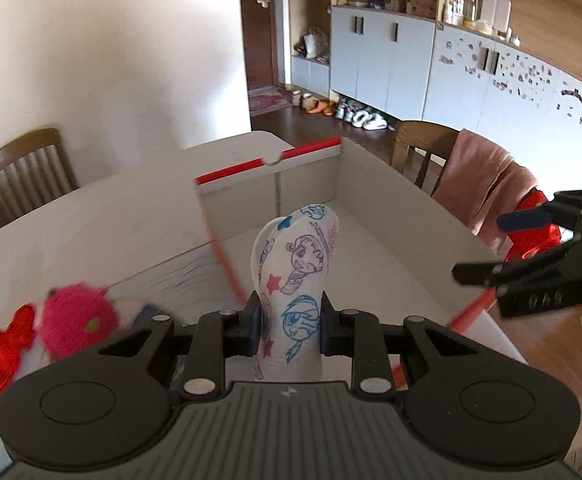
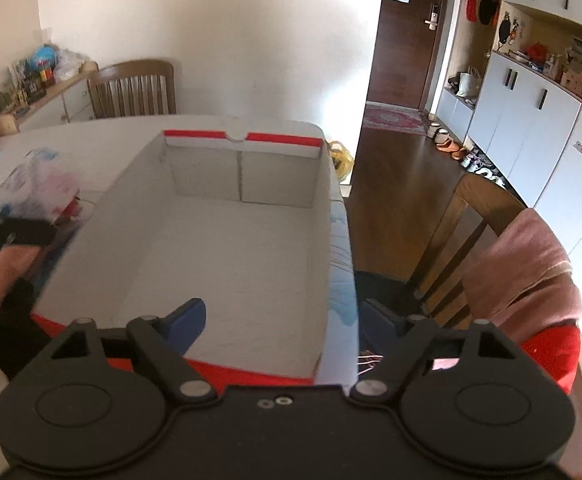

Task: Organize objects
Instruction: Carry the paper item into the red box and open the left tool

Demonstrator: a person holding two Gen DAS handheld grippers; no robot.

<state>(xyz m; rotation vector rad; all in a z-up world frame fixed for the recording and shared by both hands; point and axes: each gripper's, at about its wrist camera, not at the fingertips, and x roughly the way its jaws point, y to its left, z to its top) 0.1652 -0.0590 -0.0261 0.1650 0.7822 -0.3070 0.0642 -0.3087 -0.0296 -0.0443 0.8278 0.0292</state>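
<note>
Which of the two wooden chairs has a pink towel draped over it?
The chair beside the box's right side carries the pink towel over its backrest. The other chair, against the white wall behind the table, has a bare slatted back.

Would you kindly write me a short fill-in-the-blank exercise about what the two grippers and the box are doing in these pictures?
1. The left gripper is shut on a white cartoon-printed ____.
2. The right gripper holds nothing; its jaws stand ____.
3. The big white cardboard box has a rim coloured ____.
4. A pink towel is draped over a wooden ____.

Missing words: sock; open; red; chair
</note>
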